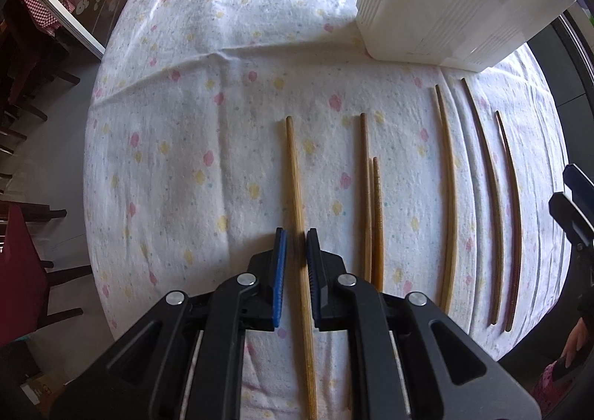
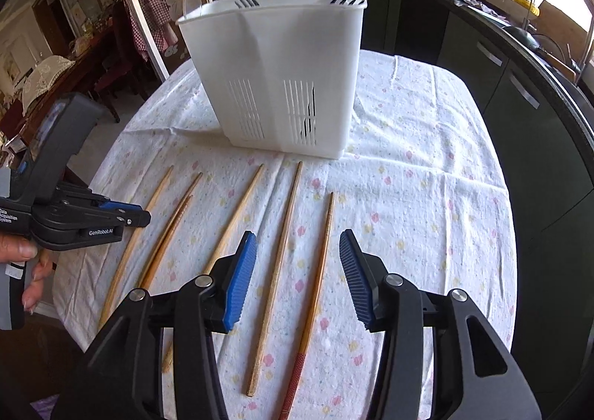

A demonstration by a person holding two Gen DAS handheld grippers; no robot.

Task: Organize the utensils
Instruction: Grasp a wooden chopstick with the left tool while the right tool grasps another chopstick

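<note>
Left wrist: hand-held gripper hides chopstick mid-section.

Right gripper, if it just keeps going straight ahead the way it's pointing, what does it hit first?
Probably the white utensil holder, standing upright dead ahead of the open right gripper. Two chopsticks lie on the tablecloth below its path; if it is angled downward, it may meet them first.

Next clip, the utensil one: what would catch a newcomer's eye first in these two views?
Six wooden chopsticks lie in a loose row on the flowered tablecloth, tips pointing toward a tall white slotted utensil holder standing at the far side. The left claw straddles the leftmost chopstick, nearly closed around it, while the right claw hangs wide open over the two rightmost ones.
</note>
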